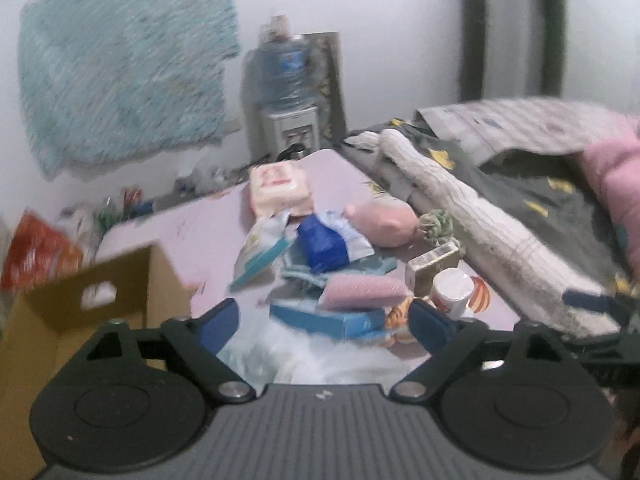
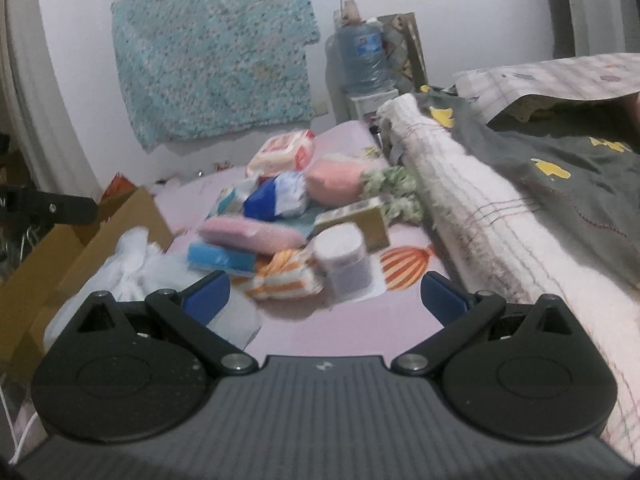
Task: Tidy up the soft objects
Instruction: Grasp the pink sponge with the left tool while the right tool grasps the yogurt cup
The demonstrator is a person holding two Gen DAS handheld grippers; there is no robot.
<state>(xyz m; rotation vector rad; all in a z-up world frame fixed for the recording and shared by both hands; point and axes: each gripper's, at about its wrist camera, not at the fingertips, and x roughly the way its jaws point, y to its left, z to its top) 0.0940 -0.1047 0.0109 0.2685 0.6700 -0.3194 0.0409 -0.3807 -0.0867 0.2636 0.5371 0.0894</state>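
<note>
A heap of soft things lies on the pink sheet (image 1: 192,224): a pink sponge pad (image 1: 364,290) (image 2: 252,234), a pink plush (image 1: 384,220) (image 2: 336,180), a blue bag (image 1: 322,246) (image 2: 272,198) and an orange-striped cloth (image 2: 286,276). My left gripper (image 1: 324,324) stands wide open low over a crumpled white fluffy bundle (image 1: 280,354) (image 2: 136,264), in front of a blue box (image 1: 328,320); its pads do not press on the bundle. My right gripper (image 2: 324,296) is open and empty, just short of the striped cloth and a white jar (image 2: 346,264).
An open cardboard box (image 1: 100,280) (image 2: 80,240) stands at the left edge. Rolled white blanket (image 1: 480,220) (image 2: 472,208) and grey bedding bound the right. A wipes pack (image 1: 280,188), a small beige carton (image 1: 434,264) and a water dispenser (image 1: 294,128) lie farther back.
</note>
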